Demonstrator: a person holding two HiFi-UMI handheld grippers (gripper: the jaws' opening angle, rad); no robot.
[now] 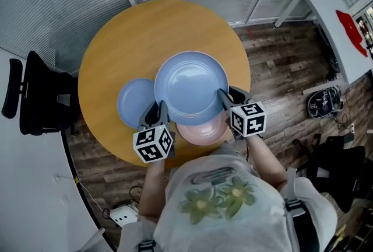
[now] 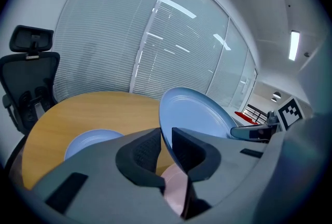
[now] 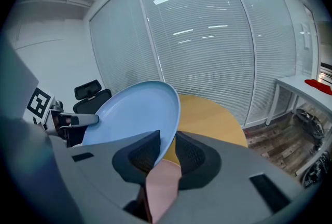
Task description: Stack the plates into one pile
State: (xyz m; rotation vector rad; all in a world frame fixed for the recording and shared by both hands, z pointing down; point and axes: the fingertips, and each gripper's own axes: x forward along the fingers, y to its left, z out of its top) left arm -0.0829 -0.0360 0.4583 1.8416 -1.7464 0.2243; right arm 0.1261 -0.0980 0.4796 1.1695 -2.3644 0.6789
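Left claw, right claw, each clamping large blue plate rim

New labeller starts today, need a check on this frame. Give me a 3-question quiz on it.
1. True or false: the left gripper and the right gripper each have their fingers closed on the rim of the large blue plate.
2. What colour is the plate showing from under the large blue plate, nearest the person? A green, B pink, C white.
3. How many plates are in view?

Key:
1. True.
2. B, the pink plate.
3. Three: the large blue plate, the pink plate and the small blue plate.
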